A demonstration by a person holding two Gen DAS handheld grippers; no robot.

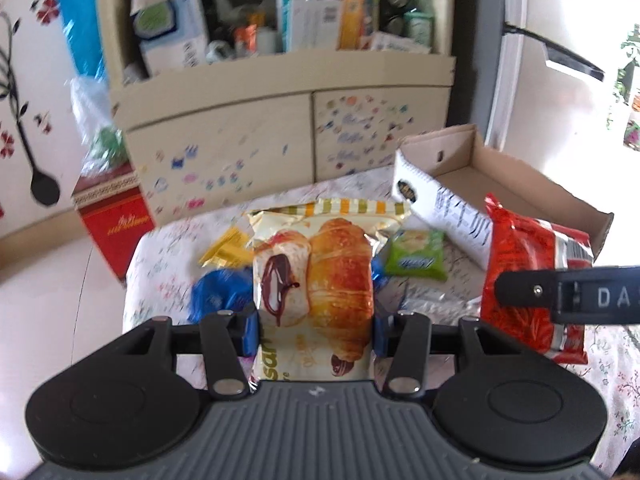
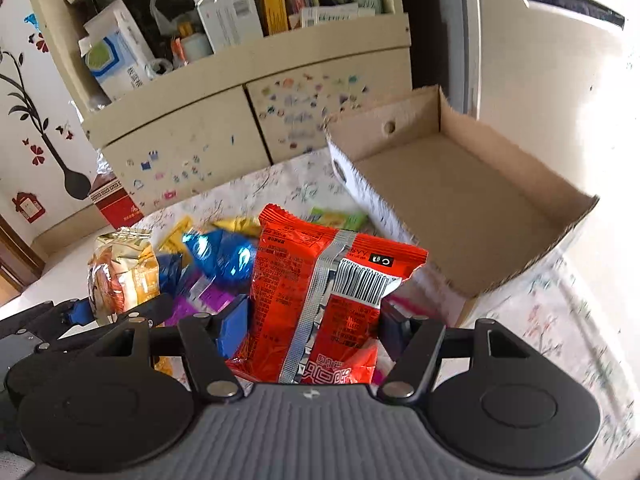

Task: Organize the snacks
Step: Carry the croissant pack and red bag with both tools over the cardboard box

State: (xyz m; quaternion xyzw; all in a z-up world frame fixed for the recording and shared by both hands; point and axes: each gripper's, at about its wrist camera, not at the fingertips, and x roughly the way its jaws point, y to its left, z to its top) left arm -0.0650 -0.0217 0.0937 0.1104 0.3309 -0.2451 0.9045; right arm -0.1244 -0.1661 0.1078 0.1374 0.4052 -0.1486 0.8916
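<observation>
My left gripper (image 1: 316, 330) is shut on a croissant packet (image 1: 320, 268), held above the table. My right gripper (image 2: 314, 330) is shut on a red snack packet (image 2: 324, 296); that packet also shows at the right of the left wrist view (image 1: 528, 276). An open cardboard box (image 2: 472, 200) lies on the table to the right, its inside bare; it also shows in the left wrist view (image 1: 480, 164). Loose snacks lie on the floral tablecloth (image 1: 168, 256): a blue packet (image 2: 224, 256), a green packet (image 1: 416, 256), a yellow packet (image 1: 226, 246).
A beige cabinet (image 1: 280, 92) with cluttered shelves and stickered drawers stands behind the table. A red box (image 1: 116, 216) sits on the floor at left. A white fridge (image 2: 540, 60) stands at right. The left gripper shows at the left edge of the right wrist view (image 2: 76, 316).
</observation>
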